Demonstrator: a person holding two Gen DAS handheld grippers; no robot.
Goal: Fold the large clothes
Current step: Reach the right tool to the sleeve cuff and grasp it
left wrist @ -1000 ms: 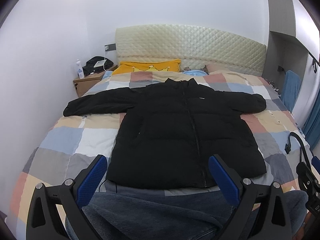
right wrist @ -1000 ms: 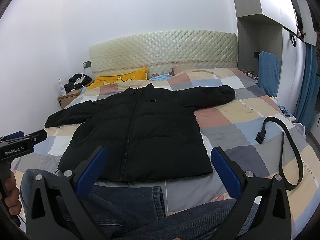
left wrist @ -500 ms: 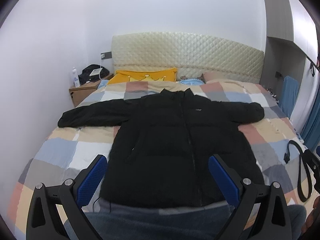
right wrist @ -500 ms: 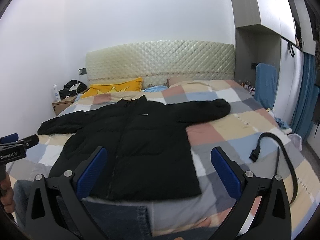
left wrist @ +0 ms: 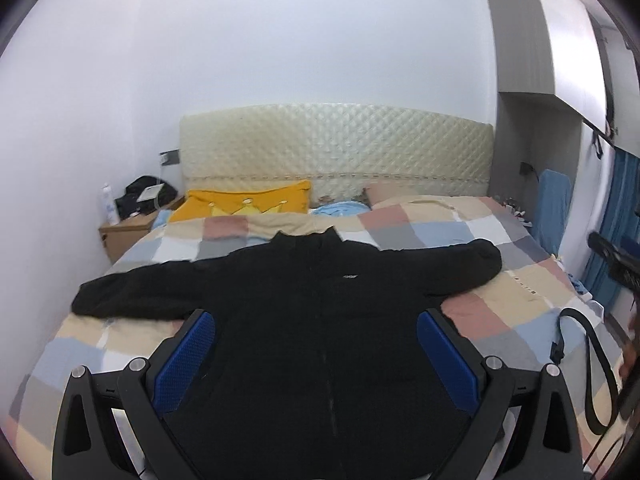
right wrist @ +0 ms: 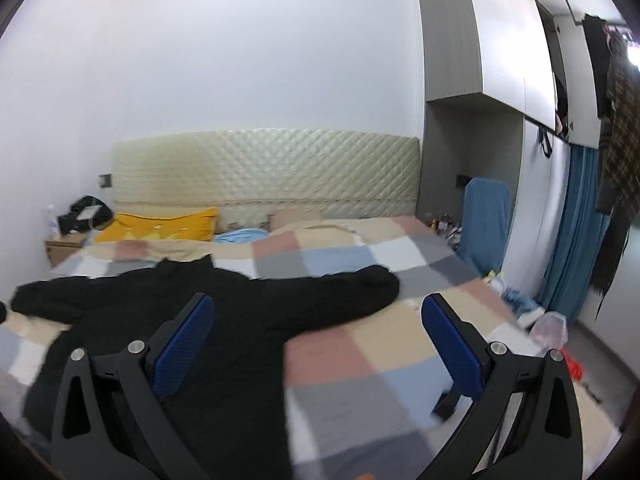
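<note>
A black puffer jacket (left wrist: 312,320) lies flat, front up, on the middle of the bed (left wrist: 500,308), collar toward the headboard (left wrist: 336,148) and both sleeves stretched out to the sides. A zip line runs down its centre and a small pale logo sits on the chest. In the right wrist view the jacket (right wrist: 224,320) fills the left part of the bed, its near sleeve ending on a grey and beige patch of the checked quilt (right wrist: 360,364); that view is motion-blurred.

The left gripper (left wrist: 316,356) hangs above the jacket's lower half, pointing along its length toward the collar, its 2 blue-padded fingers (left wrist: 188,356) spread wide with nothing between them. The right gripper (right wrist: 318,346) is over the jacket's right edge and the quilt beside it, fingers (right wrist: 452,348) likewise spread wide and holding nothing. Neither touches the fabric, as far as can be seen.

Nothing here serves as a container except the wooden nightstand (left wrist: 128,232) left of the bed, which carries a white bottle (left wrist: 108,204) and a black bag (left wrist: 146,196). A yellow pillow (left wrist: 244,204) leans by the headboard, with light blue cloth (left wrist: 340,209) beside it. A black strap (left wrist: 592,368) loops on the quilt's right side. A blue curtain (right wrist: 576,232) hangs by the wardrobe (right wrist: 500,52).
</note>
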